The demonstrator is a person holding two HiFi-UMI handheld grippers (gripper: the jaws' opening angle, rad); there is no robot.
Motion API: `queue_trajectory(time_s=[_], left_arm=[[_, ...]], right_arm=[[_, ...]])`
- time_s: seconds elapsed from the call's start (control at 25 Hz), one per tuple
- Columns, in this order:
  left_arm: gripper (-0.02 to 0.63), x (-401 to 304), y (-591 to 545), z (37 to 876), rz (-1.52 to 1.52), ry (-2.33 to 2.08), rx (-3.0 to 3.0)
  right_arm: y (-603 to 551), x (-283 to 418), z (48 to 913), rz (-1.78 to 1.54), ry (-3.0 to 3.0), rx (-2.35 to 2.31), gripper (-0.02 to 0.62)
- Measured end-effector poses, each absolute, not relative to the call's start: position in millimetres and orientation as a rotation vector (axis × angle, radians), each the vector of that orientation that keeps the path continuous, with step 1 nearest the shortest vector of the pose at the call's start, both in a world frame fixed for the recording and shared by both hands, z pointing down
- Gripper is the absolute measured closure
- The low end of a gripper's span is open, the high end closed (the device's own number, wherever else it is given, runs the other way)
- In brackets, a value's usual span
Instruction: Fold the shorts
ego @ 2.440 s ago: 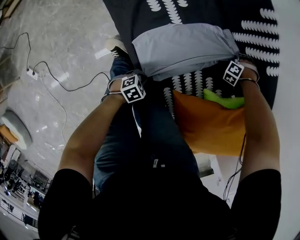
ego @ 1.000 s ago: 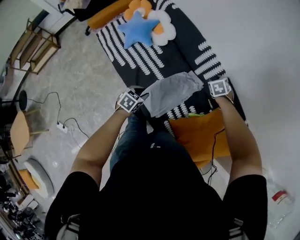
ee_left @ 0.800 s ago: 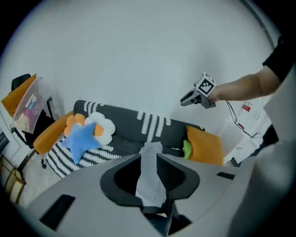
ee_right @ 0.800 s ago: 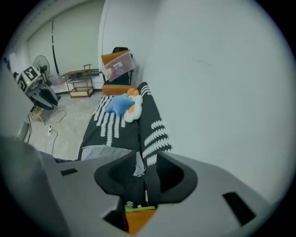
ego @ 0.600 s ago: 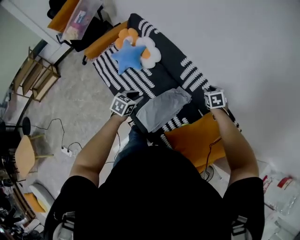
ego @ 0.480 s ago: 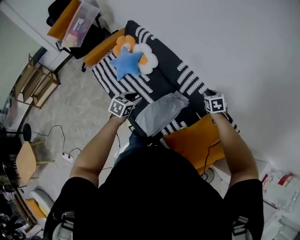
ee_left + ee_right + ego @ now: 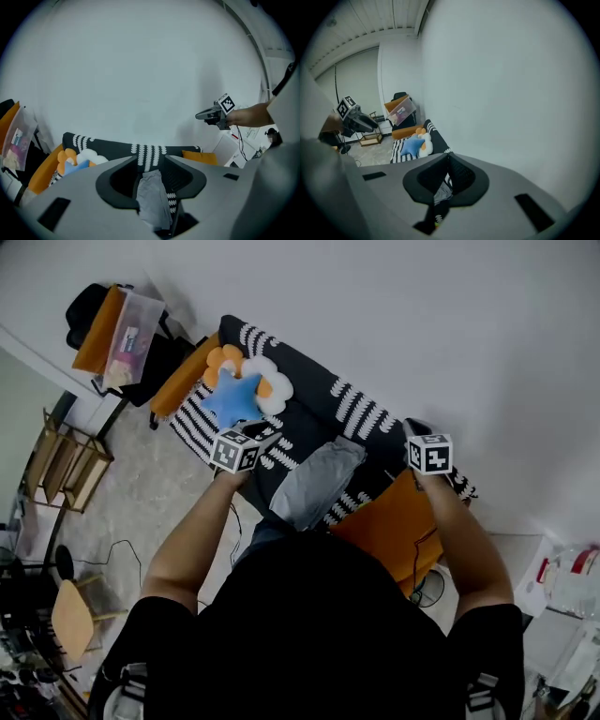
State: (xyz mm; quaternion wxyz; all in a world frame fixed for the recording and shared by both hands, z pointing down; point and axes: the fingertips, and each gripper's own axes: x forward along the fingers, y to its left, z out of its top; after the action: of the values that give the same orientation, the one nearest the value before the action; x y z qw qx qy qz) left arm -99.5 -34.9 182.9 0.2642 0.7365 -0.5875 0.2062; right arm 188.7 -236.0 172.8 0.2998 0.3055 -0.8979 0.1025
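Hovering with both grippers empty over shorts that look already folded.
Head view: the grey shorts (image 7: 317,486) lie in a narrow bundle on the patterned sofa (image 7: 309,413), with the left gripper (image 7: 262,433) and right gripper (image 7: 418,430) apart from them on either side. Left gripper view: jaws wide, just opened further, holding nothing. Right gripper view: jaws just closed tip to tip, empty. Little seems left.

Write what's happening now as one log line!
left gripper: jaws just opening, empty | right gripper: shut, empty | shorts: folded on sofa
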Motion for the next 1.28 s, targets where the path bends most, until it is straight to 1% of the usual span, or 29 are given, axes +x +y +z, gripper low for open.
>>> queue_trajectory(time_s=[0.16, 0.52, 0.84, 0.96, 1.16, 1.28], left_arm=[[0.411, -111, -69, 182, 0.567, -1.521, 2.071], [0.414, -168, -144, 175, 0.581, -1.338, 2.24], [0.416, -190, -189, 175, 0.614, -1.142, 2.369], [0.416, -194, -198, 177, 0.622, -1.073, 2.405], [0.416, -190, -207, 182, 0.63, -0.975, 2.455], [0.416, -186, -212, 186, 0.63, -0.941, 2.475]], right_arm=[[-241, 187, 171, 0.306, -2.366, 0.908, 0.586], [-245, 163, 155, 0.4, -2.266, 1.15, 0.588], [-225, 155, 152, 0.407, -2.148, 1.365, 0.585], [-212, 150, 153, 0.416, -2.119, 1.416, 0.57], [-191, 150, 150, 0.427, -2.093, 1.488, 0.523], [-177, 148, 155, 0.441, -2.087, 1.496, 0.47]])
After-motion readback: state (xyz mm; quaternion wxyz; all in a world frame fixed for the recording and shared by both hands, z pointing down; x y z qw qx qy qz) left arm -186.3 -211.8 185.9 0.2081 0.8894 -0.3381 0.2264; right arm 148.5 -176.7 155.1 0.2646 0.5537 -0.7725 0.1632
